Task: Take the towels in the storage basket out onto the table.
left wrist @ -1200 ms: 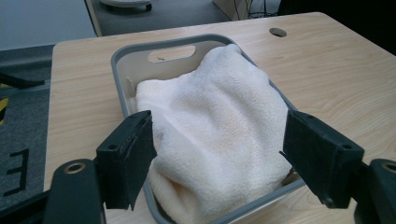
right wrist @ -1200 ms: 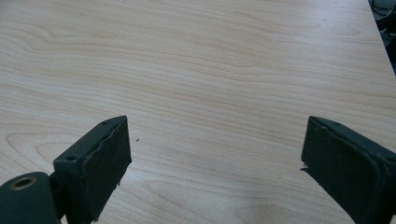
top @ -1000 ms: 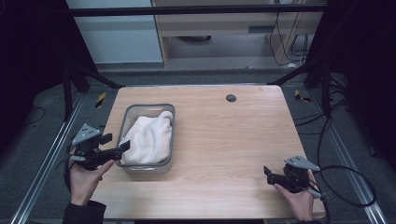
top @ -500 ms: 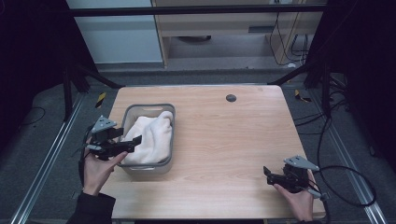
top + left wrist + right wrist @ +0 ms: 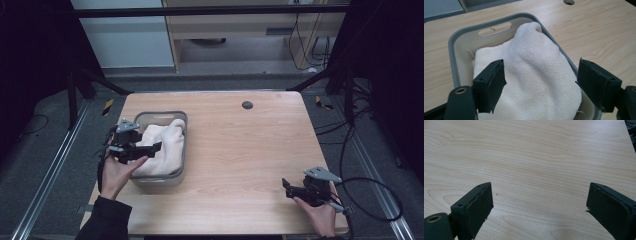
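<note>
White towel — heaped inside the grey plastic basket on the left half of the light wood desk, its bulk leaning against the basket's right wall and rising above the rim. In the left gripper view the towel covers most of the basket floor; a slot handle is cut in the far wall of the basket.

Your left claw hangs over the near-left part of the basket, jaws spread wide and gripping nothing; in its own view the left claw brackets the towel, one jaw over the cloth, the other over the basket's right rim. Whether either jaw touches the cloth cannot be told.

Your right claw sits low at the near-right corner of the desk, well apart from the basket — jaws wide, nothing between them. Its own view shows the right claw over bare wood grain.

A small dark round hole lies near the desk's far edge.
</note>
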